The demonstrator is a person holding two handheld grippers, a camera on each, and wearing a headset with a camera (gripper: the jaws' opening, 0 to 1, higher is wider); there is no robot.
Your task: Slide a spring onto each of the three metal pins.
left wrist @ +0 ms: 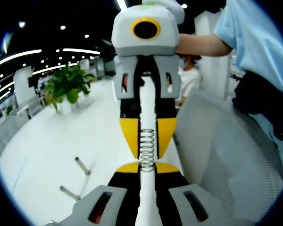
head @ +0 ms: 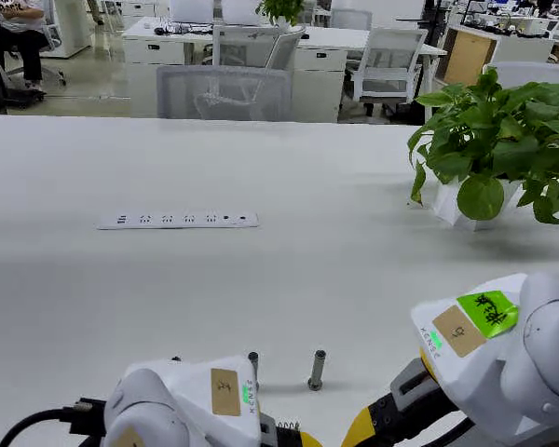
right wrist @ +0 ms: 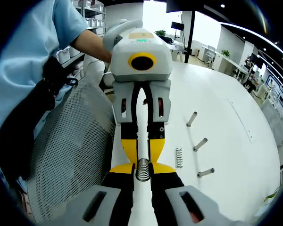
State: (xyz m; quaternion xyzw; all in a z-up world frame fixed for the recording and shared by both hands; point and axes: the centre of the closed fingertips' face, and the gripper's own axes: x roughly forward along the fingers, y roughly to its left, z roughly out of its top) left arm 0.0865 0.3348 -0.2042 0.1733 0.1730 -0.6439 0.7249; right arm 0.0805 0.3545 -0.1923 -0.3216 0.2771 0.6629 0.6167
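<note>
Office desks and a mesh chair [head: 224, 93] stand behind a broad white tabletop [head: 261, 279], which carries a potted plant [head: 489, 140] at the right and a flat power strip [head: 179, 221] near the middle.

At the near edge of the tabletop the two grippers meet tip to tip. The right gripper [right wrist: 142, 165] has its jaws drawn narrow on a spring [left wrist: 146, 148] pinched between its yellow tips. The left gripper [left wrist: 146, 168] is narrow too, with its tips at the spring's near end; whether it also grips, I cannot tell. My reading is that the first spring is being passed or re-seated between the jaws, with no threading begun. The next move likely calls for one gripper to let go, then for the spring's open end to be lined up over a pin top and lowered straight.

Three metal pins [right wrist: 200, 144] stand in a row just beyond the grippers, all bare. I count two springs: the held one and a loose spring [right wrist: 178, 157] lying on the tabletop beside the pins.
</note>
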